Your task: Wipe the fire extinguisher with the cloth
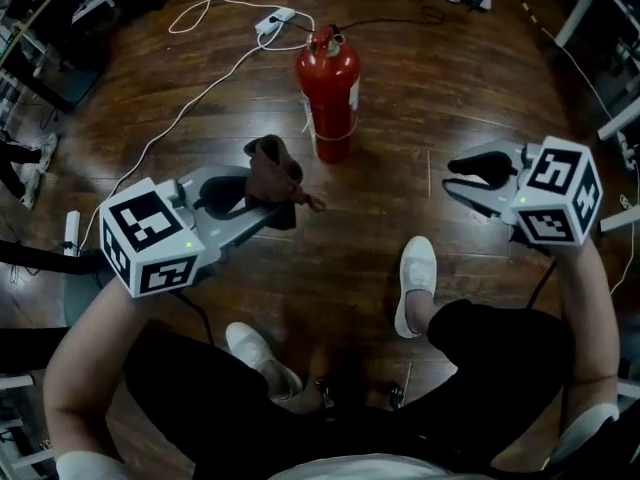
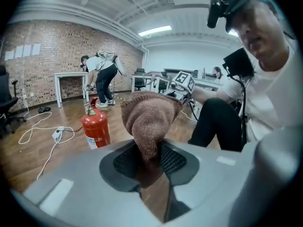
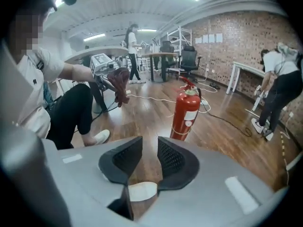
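A red fire extinguisher [image 1: 327,88] stands upright on the wooden floor ahead of me, also in the left gripper view [image 2: 95,129] and the right gripper view [image 3: 185,112]. My left gripper [image 1: 262,193] is shut on a brown knitted cloth [image 1: 272,173], which bunches up above the jaws [image 2: 149,119]. It hovers short of the extinguisher, to its left. My right gripper [image 1: 470,173] hangs to the extinguisher's right, open by a narrow gap with nothing between its pads [image 3: 170,157].
A white power strip [image 1: 275,20] with a long white cable lies behind the extinguisher. My white shoes [image 1: 415,283] are on the floor below the grippers. A person [image 2: 102,77] bends near a desk at the brick wall. Office chairs [image 3: 188,60] and tables stand farther off.
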Action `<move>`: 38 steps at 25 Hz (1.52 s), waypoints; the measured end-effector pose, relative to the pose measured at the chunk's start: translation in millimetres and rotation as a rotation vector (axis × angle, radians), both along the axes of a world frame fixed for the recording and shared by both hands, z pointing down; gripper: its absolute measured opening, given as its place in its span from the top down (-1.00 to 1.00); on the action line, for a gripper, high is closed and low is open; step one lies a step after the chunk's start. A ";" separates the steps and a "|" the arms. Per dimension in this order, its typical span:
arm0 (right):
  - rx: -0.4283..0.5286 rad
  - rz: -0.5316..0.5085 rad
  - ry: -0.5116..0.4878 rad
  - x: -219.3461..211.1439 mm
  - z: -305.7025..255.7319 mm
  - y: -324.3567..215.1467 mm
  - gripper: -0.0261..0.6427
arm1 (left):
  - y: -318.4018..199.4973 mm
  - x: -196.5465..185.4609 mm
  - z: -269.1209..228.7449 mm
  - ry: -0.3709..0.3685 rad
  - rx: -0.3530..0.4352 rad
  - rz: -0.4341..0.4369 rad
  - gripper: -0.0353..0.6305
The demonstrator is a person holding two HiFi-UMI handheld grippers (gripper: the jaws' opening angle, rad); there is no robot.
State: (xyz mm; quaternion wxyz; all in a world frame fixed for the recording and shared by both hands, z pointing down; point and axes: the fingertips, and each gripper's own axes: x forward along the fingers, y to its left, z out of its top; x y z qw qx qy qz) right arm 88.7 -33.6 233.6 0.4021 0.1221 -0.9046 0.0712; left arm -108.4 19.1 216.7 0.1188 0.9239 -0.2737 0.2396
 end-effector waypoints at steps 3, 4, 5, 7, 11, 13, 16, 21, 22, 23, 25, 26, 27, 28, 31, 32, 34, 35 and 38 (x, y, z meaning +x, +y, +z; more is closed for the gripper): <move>0.010 -0.039 0.025 -4.8 -19.1 51.9 0.62 | 40.6 5.9 -17.1 0.005 0.012 0.028 0.60; -0.007 -0.049 0.026 -6.0 -23.5 69.2 0.62 | 51.4 12.0 -22.1 0.016 0.017 0.046 0.60; -0.025 -0.057 0.023 -8.3 -27.3 85.8 0.62 | 61.2 19.3 -26.3 0.028 0.020 0.068 0.60; -0.047 -0.070 0.028 -15.0 -28.3 116.1 0.61 | 80.6 34.3 -31.0 0.040 0.020 0.122 0.60; -0.093 -0.097 0.052 -28.5 -4.9 167.3 0.60 | 111.0 51.3 -34.3 0.039 0.035 0.210 0.60; -0.132 -0.090 0.051 -28.9 8.5 188.8 0.60 | 120.5 54.6 -28.1 0.057 0.013 0.227 0.60; -0.140 -0.080 0.053 -32.1 18.1 211.7 0.60 | 140.1 52.8 -11.1 0.044 -0.038 0.259 0.60; -0.106 -0.087 0.033 -40.4 15.5 241.3 0.60 | 167.1 43.5 -12.6 0.029 -0.010 0.265 0.60; -0.100 -0.086 0.028 -40.7 14.6 246.0 0.60 | 169.8 40.4 -15.3 0.037 -0.003 0.254 0.60; -0.093 -0.082 0.021 -41.4 13.3 250.1 0.60 | 172.3 36.6 -16.5 0.041 0.000 0.242 0.60; -0.074 -0.068 0.007 -42.9 11.3 256.7 0.61 | 177.7 27.9 -15.5 0.045 -0.006 0.219 0.60; -0.064 -0.058 0.004 -43.4 11.1 259.8 0.64 | 180.6 23.7 -14.6 0.045 -0.009 0.208 0.60; -0.057 -0.050 0.003 -43.9 11.3 263.0 0.65 | 183.6 20.1 -14.2 0.046 -0.009 0.199 0.60; -0.052 -0.043 0.003 -44.4 11.8 266.2 0.65 | 186.8 17.4 -14.4 0.047 -0.008 0.193 0.60; -0.042 -0.034 0.002 -47.0 12.8 274.8 0.65 | 198.0 14.3 -14.0 0.042 -0.004 0.192 0.60; -0.038 -0.033 0.001 -48.1 12.6 277.3 0.65 | 201.5 13.8 -13.0 0.036 -0.002 0.194 0.60; -0.030 -0.030 0.004 -50.2 13.6 281.8 0.65 | 207.2 12.2 -10.9 0.027 0.001 0.196 0.59; -0.028 -0.029 0.007 -51.2 15.5 284.5 0.65 | 209.6 11.1 -10.3 0.028 0.002 0.196 0.59; -0.029 -0.032 0.017 -55.3 22.0 293.0 0.65 | 215.9 7.9 -10.6 0.032 0.015 0.197 0.59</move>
